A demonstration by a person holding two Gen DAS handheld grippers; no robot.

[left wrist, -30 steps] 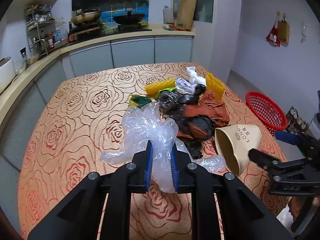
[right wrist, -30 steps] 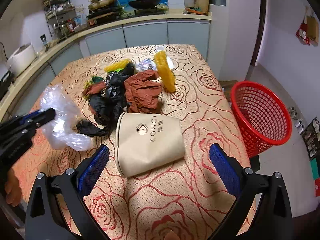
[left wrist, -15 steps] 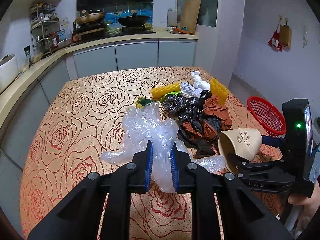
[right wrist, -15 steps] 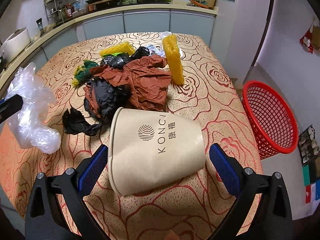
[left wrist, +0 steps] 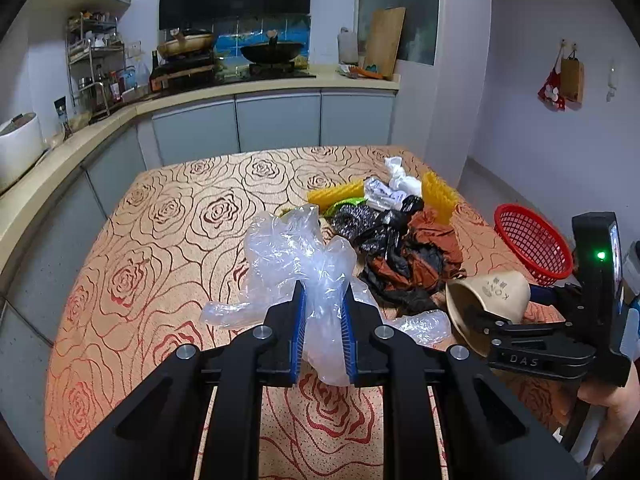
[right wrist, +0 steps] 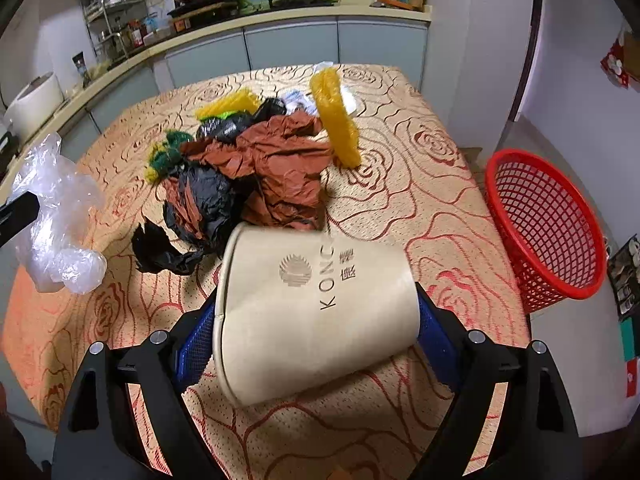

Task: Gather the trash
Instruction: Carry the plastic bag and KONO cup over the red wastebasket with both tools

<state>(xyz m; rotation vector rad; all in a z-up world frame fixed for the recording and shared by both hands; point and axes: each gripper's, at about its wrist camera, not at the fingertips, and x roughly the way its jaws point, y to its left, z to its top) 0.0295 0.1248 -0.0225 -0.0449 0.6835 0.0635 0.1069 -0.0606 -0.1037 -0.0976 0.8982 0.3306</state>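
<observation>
Home kitchen: wok [left wrist: 270, 53] on stove, counter [left wrist: 224, 88] with cabinets, spice rack [left wrist: 94, 76].

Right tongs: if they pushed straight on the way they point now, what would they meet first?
The beige paper bucket, already between the closing right tongs. Beyond it probably the crumpled brown and black bags, though depth is unclear.

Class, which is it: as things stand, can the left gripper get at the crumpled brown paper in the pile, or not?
Probably not yet: the left gripper is shut on the clear plastic bag, so it has no free grip. The brown paper itself lies uncovered on the table.
</observation>
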